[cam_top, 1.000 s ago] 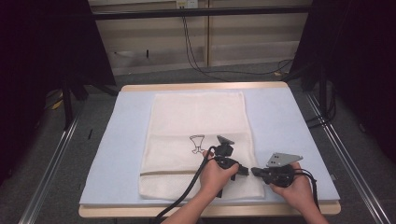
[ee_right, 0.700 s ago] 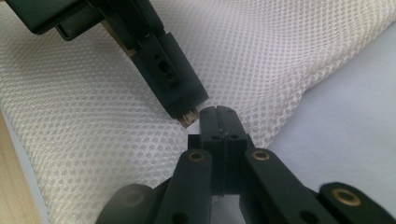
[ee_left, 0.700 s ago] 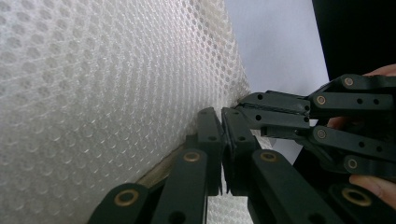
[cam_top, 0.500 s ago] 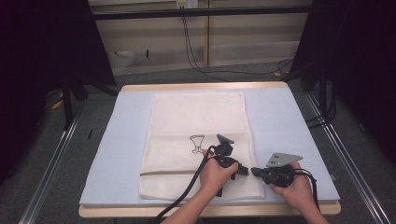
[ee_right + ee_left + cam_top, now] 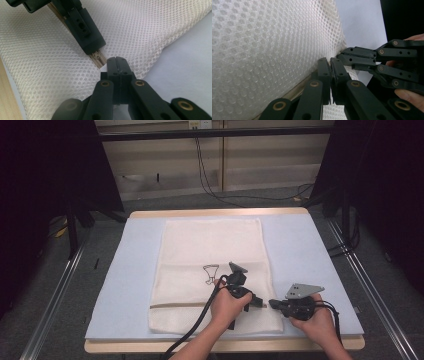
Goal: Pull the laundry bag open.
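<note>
The mesh laundry bag lay flat at the frame's centre: light, limp, apt to bunch. My left gripper pinched its zipper; my right gripper clamped the bag's edge beside it, both firmer holds than loose mesh.

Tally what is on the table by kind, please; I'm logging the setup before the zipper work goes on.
White mesh laundry bag: 1
Tan zipper on the bag: 1
Pale blue table mat: 1
Black grippers: 2, left gripper and right gripper, both shut at the bag's zipper end
Total: 5
</note>
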Motion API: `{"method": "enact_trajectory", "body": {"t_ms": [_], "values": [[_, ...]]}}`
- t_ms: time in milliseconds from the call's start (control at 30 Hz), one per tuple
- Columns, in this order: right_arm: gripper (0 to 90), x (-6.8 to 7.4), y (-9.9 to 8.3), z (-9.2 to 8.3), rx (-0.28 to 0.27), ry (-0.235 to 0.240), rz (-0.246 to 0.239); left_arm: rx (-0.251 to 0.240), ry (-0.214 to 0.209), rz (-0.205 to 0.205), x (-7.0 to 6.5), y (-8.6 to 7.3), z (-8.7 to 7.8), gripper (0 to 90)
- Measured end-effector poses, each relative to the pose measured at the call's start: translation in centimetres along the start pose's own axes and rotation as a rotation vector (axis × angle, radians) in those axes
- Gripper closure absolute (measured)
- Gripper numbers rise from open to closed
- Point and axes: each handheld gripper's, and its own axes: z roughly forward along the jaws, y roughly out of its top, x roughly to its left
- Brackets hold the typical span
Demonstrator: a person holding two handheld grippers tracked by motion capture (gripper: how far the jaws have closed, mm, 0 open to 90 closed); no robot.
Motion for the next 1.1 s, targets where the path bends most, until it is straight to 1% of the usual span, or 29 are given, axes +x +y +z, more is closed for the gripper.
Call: {"method": "enact_trajectory", "body": {"t_ms": [33,67,100,133,167,233,267,300,333,367,400,433,467,500,533,567,600,633,667,700,733,767,800,867,900,967,1000,1033,1100], "values": [[90.0,0.0,0.0,0.0,0.000,0.000,0.003,0.001,-0.004,-0.001,0.0,0.0,0.0,87.5],[90.0,0.0,0.0,0.0,-0.002,0.005,0.003,0.001,0.003,0.002,0.0,0.0,-0.1,87.5],[90.0,0.0,0.0,0.0,-0.002,0.005,0.003,0.009,-0.006,0.002,0.1,0.1,-0.2,87.5],[90.0,0.0,0.0,0.0,-0.003,0.005,0.001,0.007,0.003,0.005,0.1,0.1,-0.3,87.5],[90.0,0.0,0.0,0.0,-0.002,0.006,0.002,0.006,-0.003,-0.004,0.1,0.1,-0.4,87.5],[90.0,-0.1,0.0,0.0,0.000,0.011,0.005,0.014,0.002,0.000,0.2,0.1,-0.7,87.5],[90.0,-0.1,0.0,0.0,0.000,0.011,0.005,0.016,-0.004,-0.004,0.2,0.2,-0.8,87.5],[90.0,0.0,0.0,0.0,-0.002,0.007,0.004,0.010,0.002,-0.008,0.2,0.2,-0.8,87.5],[90.0,0.0,0.0,0.0,-0.001,0.005,0.003,0.016,-0.012,-0.005,0.3,0.2,-1.0,87.5],[90.0,0.0,0.0,0.0,-0.001,0.005,0.003,0.015,-0.013,-0.009,0.3,0.2,-1.0,87.5],[90.0,0.0,0.0,0.0,0.002,0.003,0.004,0.015,0.001,-0.003,0.3,0.2,-1.1,87.5],[90.0,0.0,0.0,0.0,0.000,0.004,0.003,0.008,-0.006,-0.011,0.3,0.1,-1.1,87.5],[90.0,0.0,0.0,0.0,0.000,0.005,0.004,0.009,0.006,-0.007,0.3,0.1,-1.1,87.5],[90.0,0.0,0.0,0.0,-0.001,0.004,0.004,0.016,-0.005,-0.006,0.4,0.2,-1.2,87.5],[90.0,0.0,0.0,0.0,-0.001,0.006,0.004,0.020,0.009,-0.004,0.4,0.2,-1.3,87.5],[90.0,-0.1,0.0,0.0,-0.003,0.006,0.002,0.024,0.009,-0.005,0.4,0.2,-1.4,87.5],[90.0,-0.1,0.0,0.0,-0.004,0.007,0.003,0.017,0.006,-0.001,0.4,0.2,-1.4,87.5],[90.0,0.0,0.0,0.0,-0.001,0.008,0.007,0.026,-0.007,-0.004,0.5,0.2,-1.5,87.5],[90.0,0.0,0.0,0.0,-0.001,0.011,0.008,0.018,0.009,-0.007,0.4,0.2,-1.5,87.5],[90.0,0.0,0.0,0.0,-0.001,0.007,0.005,0.019,0.009,-0.001,0.5,0.2,-1.6,87.5],[90.0,-0.1,0.0,0.0,-0.003,0.007,0.005,0.018,0.017,-0.005,0.5,0.2,-1.7,87.5],[90.0,-0.1,0.0,0.0,-0.002,0.010,0.009,0.016,0.010,-0.005,0.6,0.2,-1.9,87.5],[90.0,-0.1,0.0,0.0,-0.001,0.013,0.010,0.015,0.012,-0.013,0.6,0.2,-2.0,87.5],[90.0,-0.1,0.0,0.0,0.000,0.013,0.014,0.020,0.011,-0.003,0.8,0.2,-2.3,87.5],[90.0,-0.1,0.0,0.0,-0.001,0.013,0.012,0.014,0.013,-0.010,0.8,0.2,-2.3,87.5],[90.0,-0.1,0.0,0.0,-0.001,0.013,0.012,0.015,0.007,-0.010,0.9,0.2,-2.6,87.5],[90.0,0.0,0.0,0.0,-0.001,0.009,0.013,0.007,0.013,-0.015,0.9,0.2,-2.7,87.5],[90.0,0.0,0.0,0.0,-0.001,0.008,0.011,0.013,0.020,-0.009,1.0,0.2,-2.8,87.5],[90.0,0.0,0.0,0.0,-0.001,0.008,0.012,0.017,0.026,-0.009,1.0,0.2,-2.9,87.5]]}}
